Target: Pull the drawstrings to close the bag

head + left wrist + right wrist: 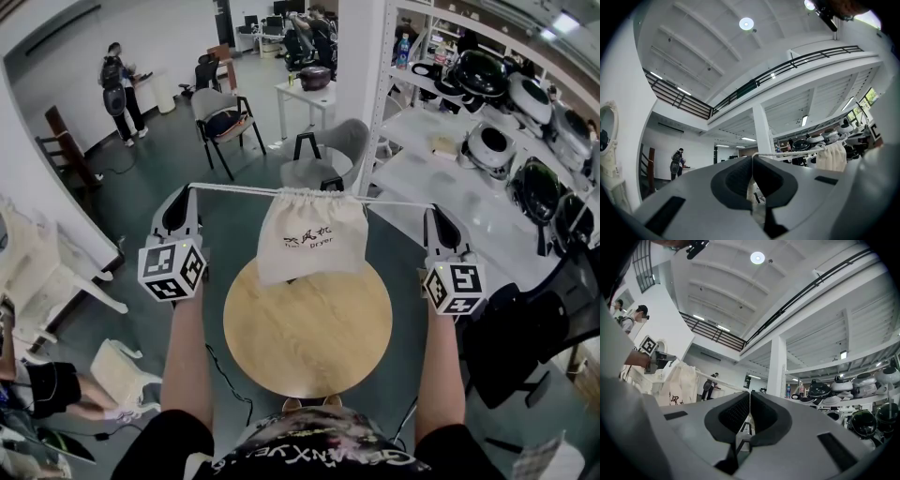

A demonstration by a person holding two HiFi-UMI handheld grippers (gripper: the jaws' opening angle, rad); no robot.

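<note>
We see the bag hanging clear above the round table, mouth gathered, because its drawstrings run taut and level outward, with the left gripper and right gripper held well apart, each clamped on a cord end.

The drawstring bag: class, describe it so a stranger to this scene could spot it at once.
Find the round wooden table at centre. Above its far edge a cream cloth bag hangs from a white cord stretched between the left gripper and right gripper. Its gathered top and dark print set it apart.
</note>
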